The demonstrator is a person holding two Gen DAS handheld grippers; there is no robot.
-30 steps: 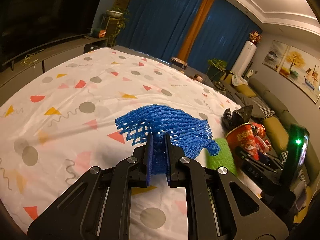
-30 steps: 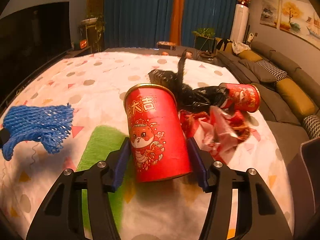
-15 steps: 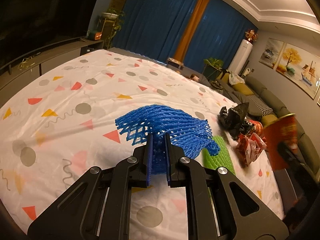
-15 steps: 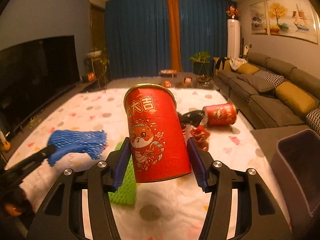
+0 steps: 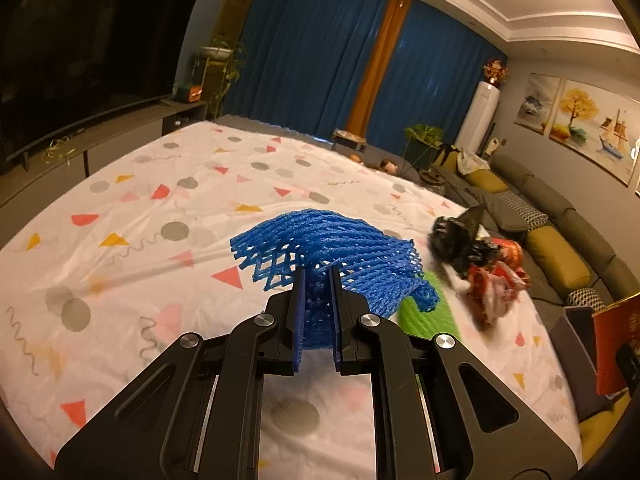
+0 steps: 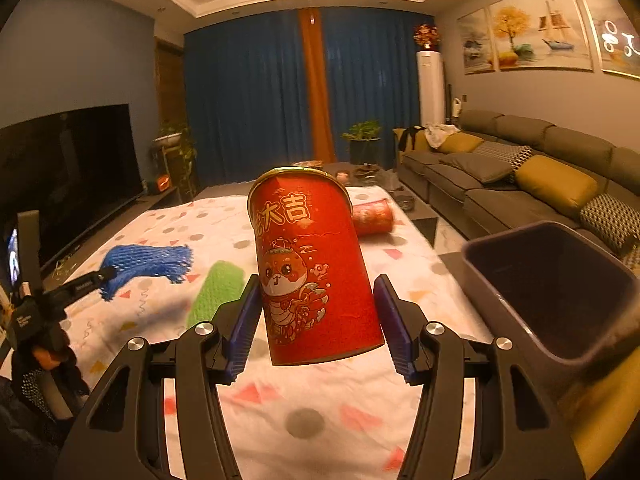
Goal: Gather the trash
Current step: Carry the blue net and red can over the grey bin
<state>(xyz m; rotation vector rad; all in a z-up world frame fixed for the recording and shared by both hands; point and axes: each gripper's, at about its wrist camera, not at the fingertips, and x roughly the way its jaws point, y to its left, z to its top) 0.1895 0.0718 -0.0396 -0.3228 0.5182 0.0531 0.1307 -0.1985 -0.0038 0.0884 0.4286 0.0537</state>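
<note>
My left gripper [image 5: 317,280] is shut on a blue foam net [image 5: 332,252], held up above the patterned sheet [image 5: 140,240]. In the right wrist view the same net [image 6: 152,260] hangs from that gripper [image 6: 110,274] at the left. My right gripper [image 6: 316,292] is shut on a red cylindrical can [image 6: 316,268] with a cartoon print, lifted off the table and tilted slightly. A dark purple bin [image 6: 560,284] stands open just to its right. The can's edge [image 5: 612,344] shows at the right rim of the left wrist view.
A green foam net [image 6: 218,288] lies flat on the sheet. A second red can [image 6: 372,216] lies on its side farther back. A black bag [image 5: 460,240] and crumpled red wrappers [image 5: 496,284] sit near the sheet's right edge. A grey sofa [image 6: 520,176] runs along the right.
My right gripper has carried the red can up and to the right, so the bin has come into view beside it. The left gripper rose slightly with the blue net.
</note>
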